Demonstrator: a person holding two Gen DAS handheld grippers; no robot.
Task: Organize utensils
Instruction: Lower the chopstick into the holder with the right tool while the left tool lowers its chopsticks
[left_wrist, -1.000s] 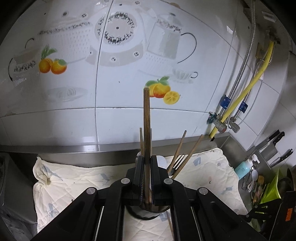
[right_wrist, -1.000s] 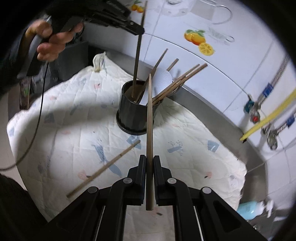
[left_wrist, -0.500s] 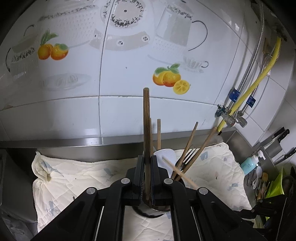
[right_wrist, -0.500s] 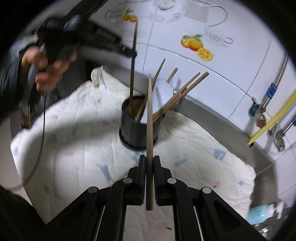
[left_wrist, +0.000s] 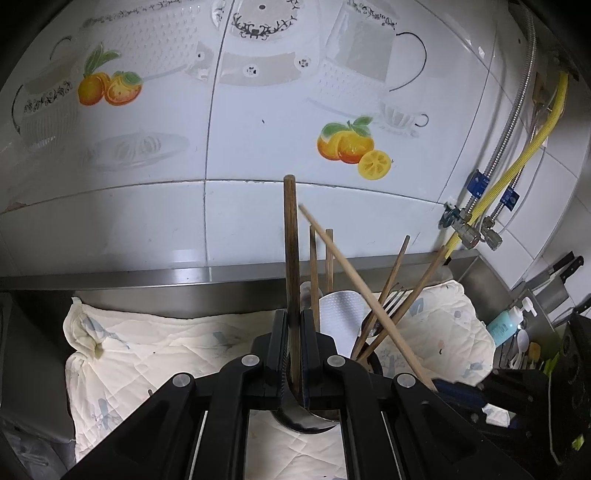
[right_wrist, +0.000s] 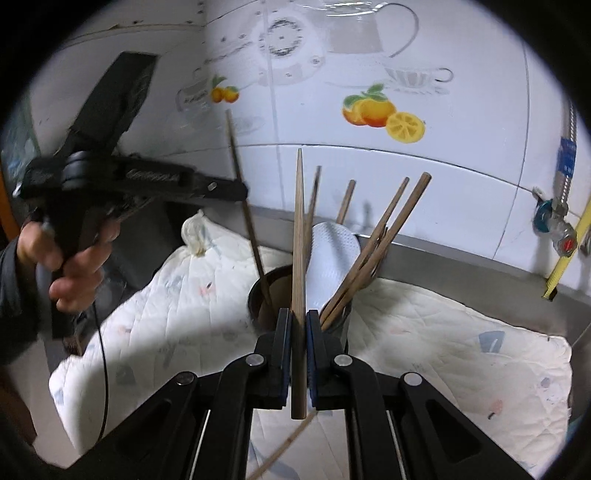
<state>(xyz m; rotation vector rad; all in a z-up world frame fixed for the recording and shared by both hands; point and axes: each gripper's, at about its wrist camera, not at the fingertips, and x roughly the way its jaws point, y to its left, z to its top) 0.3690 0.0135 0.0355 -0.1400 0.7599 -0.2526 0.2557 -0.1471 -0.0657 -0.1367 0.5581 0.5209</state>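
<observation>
My left gripper (left_wrist: 293, 325) is shut on a dark wooden chopstick (left_wrist: 290, 258), held upright with its lower end inside the black utensil holder (left_wrist: 306, 424). In the right wrist view the left gripper (right_wrist: 236, 190) shows over the holder (right_wrist: 258, 295). My right gripper (right_wrist: 295, 325) is shut on a lighter wooden chopstick (right_wrist: 298, 240), held upright just in front of the holder. That chopstick crosses the left wrist view diagonally (left_wrist: 351, 277). The holder holds several chopsticks (right_wrist: 384, 229) and a white spatula (right_wrist: 332, 254).
A quilted white cloth (right_wrist: 443, 332) covers the steel counter. A loose chopstick (right_wrist: 284, 446) lies on it near me. Tiled wall (left_wrist: 240, 214) stands behind. Pipes and a yellow hose (left_wrist: 517, 155) are at right, with knives (left_wrist: 557, 273) and a blue bottle (left_wrist: 502, 325).
My right gripper has moved close to the holder with its chopstick. The left gripper has lowered its chopstick into the holder. The right-hand chopstick now crosses the left wrist view.
</observation>
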